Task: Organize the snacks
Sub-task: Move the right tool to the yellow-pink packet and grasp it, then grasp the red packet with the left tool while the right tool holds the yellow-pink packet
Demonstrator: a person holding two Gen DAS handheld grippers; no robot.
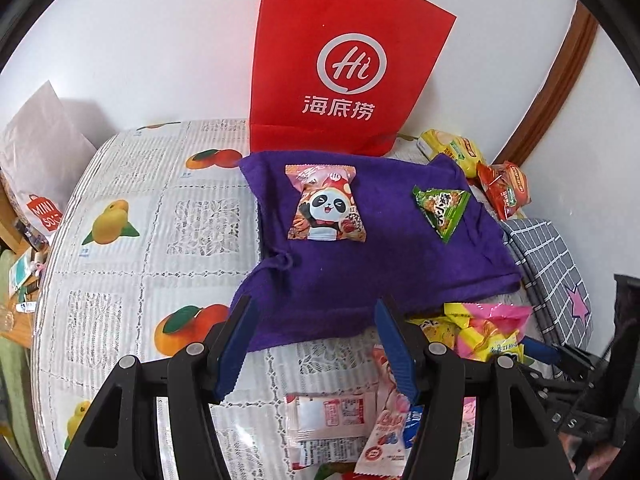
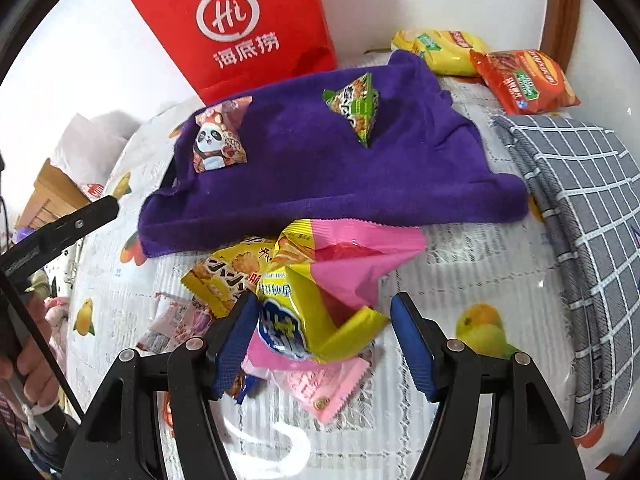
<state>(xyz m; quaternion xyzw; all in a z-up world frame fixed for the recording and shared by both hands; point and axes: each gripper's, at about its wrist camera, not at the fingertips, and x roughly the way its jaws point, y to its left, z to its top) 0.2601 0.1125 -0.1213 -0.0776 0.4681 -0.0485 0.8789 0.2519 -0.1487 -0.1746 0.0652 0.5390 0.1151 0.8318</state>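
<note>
A purple cloth [image 1: 360, 240] [image 2: 320, 168] lies on the table. On it rest a panda snack packet [image 1: 326, 208] [image 2: 218, 142] and a green triangular packet [image 1: 442, 206] [image 2: 356, 106]. My left gripper [image 1: 316, 344] is open and empty over the cloth's near edge. My right gripper [image 2: 324, 340] is open, its jaws either side of a yellow and pink snack bag [image 2: 316, 312] in a pile of packets. Pink and white packets [image 1: 348, 420] lie below the left gripper.
A red paper bag [image 1: 340, 60] [image 2: 240, 24] stands against the wall behind the cloth. Yellow [image 2: 440, 50] and orange [image 2: 524, 80] chip bags lie at the far right. A grey checked cloth [image 2: 580, 220] covers the table's right side. A white bag [image 1: 36, 160] stands at left.
</note>
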